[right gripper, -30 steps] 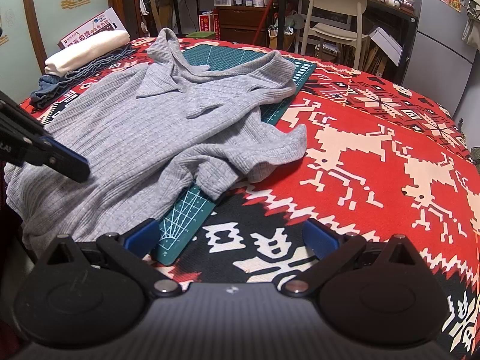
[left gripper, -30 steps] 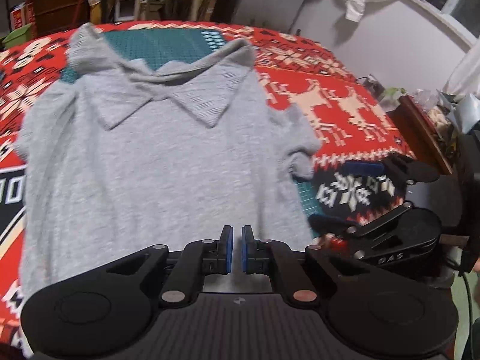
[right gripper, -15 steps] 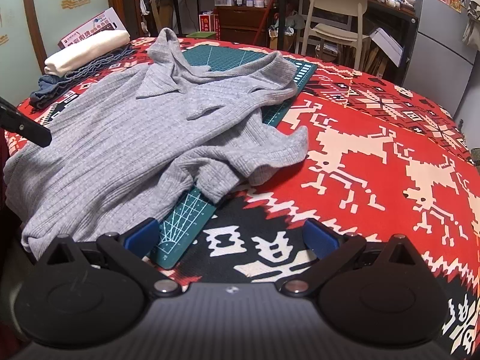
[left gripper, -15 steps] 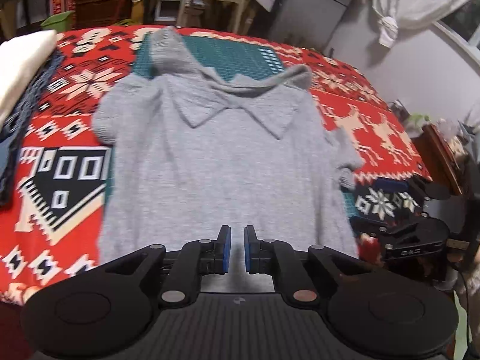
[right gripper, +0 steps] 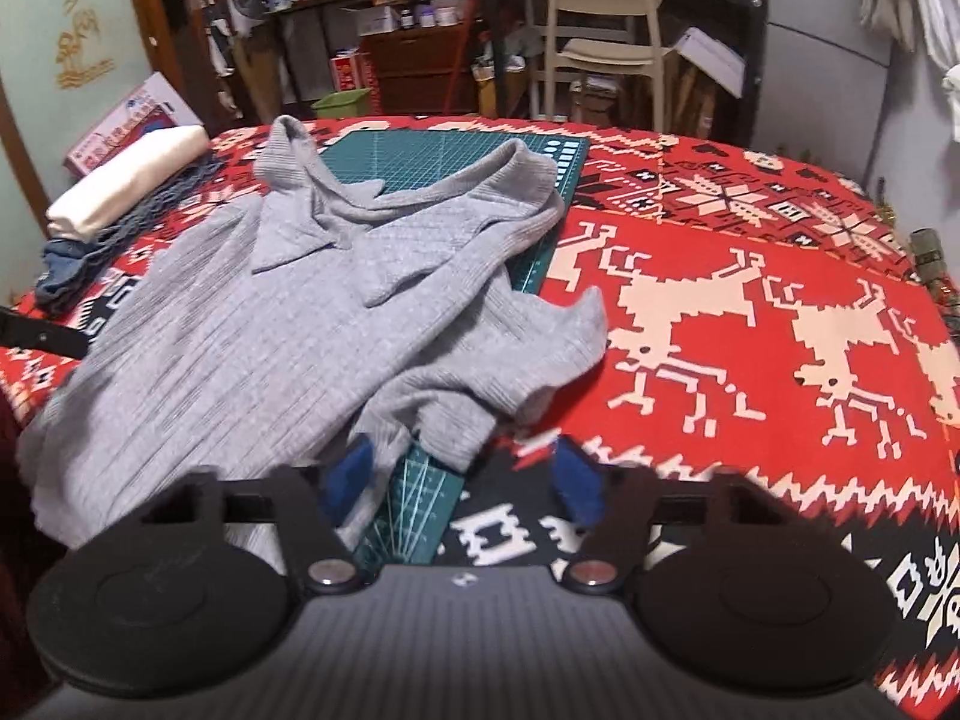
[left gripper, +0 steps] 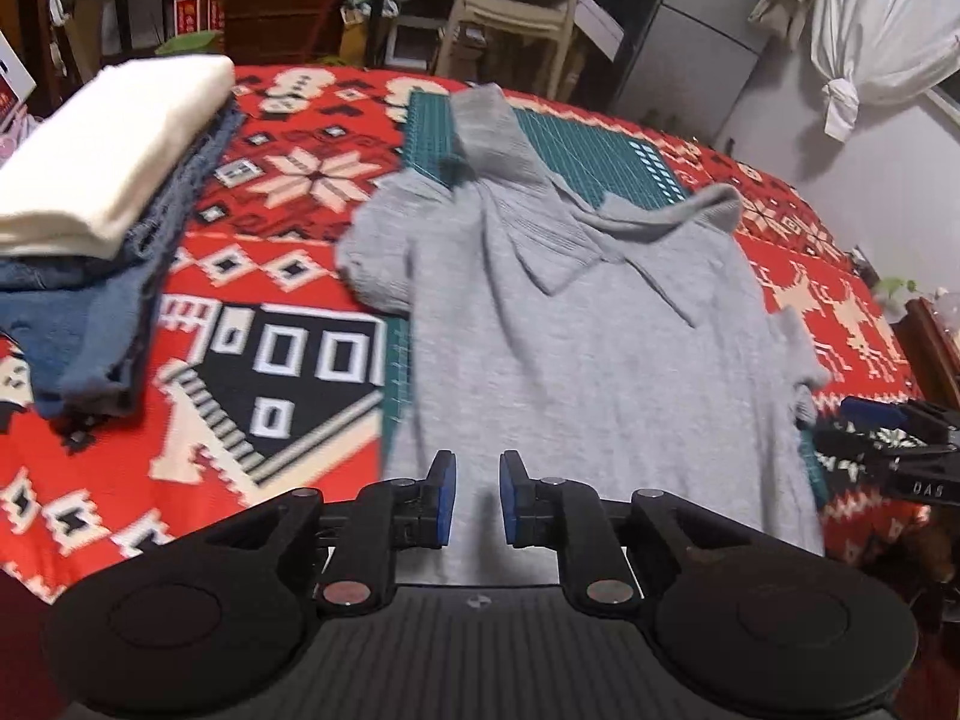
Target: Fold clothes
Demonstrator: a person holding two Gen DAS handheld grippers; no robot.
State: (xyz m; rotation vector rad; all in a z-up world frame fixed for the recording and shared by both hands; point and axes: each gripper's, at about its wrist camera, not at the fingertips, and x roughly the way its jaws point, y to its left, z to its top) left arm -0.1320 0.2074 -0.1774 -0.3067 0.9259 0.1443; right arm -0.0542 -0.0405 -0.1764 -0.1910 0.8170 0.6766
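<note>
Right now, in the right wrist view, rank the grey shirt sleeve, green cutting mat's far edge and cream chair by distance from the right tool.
1. Grey shirt sleeve, just ahead of the right tool.
2. Cutting mat's far edge, mid-table.
3. Cream chair, beyond the table.

The left hand-held gripper (left gripper: 474, 497) has parted slightly and pulled back; the right hand-held gripper (right gripper: 462, 483) has narrowed, seemingly nearing the shirt's (right gripper: 288, 324) sleeve.

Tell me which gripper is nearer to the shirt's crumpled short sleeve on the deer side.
Right. The right gripper sits open just before that crumpled sleeve. The left gripper hovers over the shirt's bottom hem, well aside from it.
</note>
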